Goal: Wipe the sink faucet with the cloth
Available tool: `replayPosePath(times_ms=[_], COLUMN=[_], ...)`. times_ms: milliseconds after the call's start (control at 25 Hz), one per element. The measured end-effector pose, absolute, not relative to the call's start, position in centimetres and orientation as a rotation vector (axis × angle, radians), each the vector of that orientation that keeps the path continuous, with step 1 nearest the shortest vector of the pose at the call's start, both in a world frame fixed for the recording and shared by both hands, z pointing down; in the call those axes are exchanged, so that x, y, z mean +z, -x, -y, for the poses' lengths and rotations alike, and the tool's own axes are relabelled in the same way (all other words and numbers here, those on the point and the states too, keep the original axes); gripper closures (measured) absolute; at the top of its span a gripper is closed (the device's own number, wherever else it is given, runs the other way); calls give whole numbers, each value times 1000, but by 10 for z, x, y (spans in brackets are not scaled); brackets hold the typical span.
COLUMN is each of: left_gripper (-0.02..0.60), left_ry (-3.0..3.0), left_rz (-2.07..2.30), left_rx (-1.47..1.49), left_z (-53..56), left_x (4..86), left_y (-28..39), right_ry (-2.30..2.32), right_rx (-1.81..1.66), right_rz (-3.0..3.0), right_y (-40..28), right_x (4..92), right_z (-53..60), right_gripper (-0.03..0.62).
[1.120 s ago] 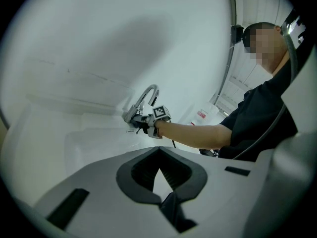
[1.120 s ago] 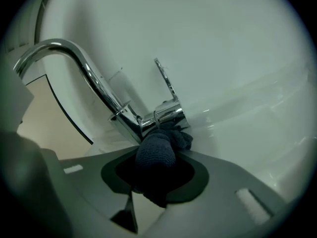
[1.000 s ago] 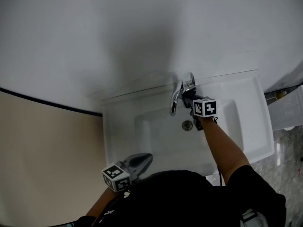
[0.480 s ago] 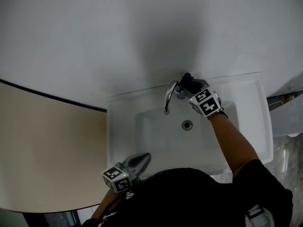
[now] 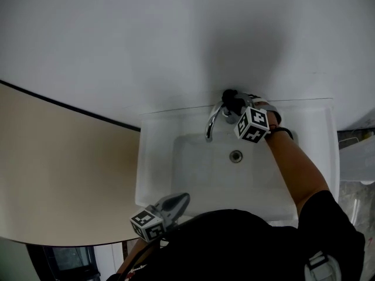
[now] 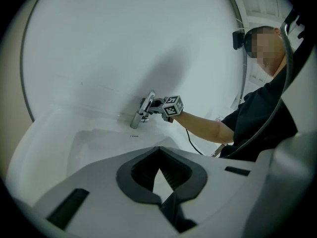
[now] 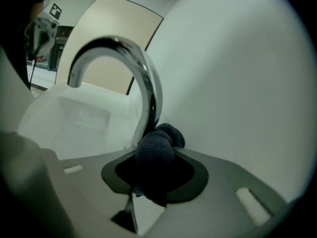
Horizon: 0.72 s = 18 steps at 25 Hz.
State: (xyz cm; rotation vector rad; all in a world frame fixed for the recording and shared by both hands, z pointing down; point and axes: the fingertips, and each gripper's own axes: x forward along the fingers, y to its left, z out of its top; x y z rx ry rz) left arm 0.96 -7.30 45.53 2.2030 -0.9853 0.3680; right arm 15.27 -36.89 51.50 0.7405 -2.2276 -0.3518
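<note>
Fingers [image 7: 115, 175] of the right gripper [image 5: 235, 105] pinching a dark cloth [image 7: 154, 155] against the faucet [image 7: 143, 78] base at the sink's [image 5: 304, 157] back edge, left gripper [image 5: 184, 196] fingers pressed together near the front edge

Arms and tools.
Right tool [image 5: 233, 105] outstretched, clamped on cloth [image 7: 154, 155]; left tool [image 5: 181, 199] low near body, jaws together.

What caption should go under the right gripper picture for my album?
The right gripper holds a dark cloth at the base of the curved chrome faucet by the white sink.
</note>
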Motion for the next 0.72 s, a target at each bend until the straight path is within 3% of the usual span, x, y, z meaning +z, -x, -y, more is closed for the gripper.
replayPosePath(times_ms=[440, 720], left_gripper=[589, 589], left_ry=[-2233, -2229], left_rz=[988, 954], left_rx=[379, 384], left_z=[86, 86], left_x=[446, 452], left_y=[-10, -17], right_ry=[-627, -587], right_rx=[-465, -363], right_rz=[2421, 2537], right_y=[-149, -148], right_x=[459, 465], right_z=[347, 350], right_gripper=[482, 485])
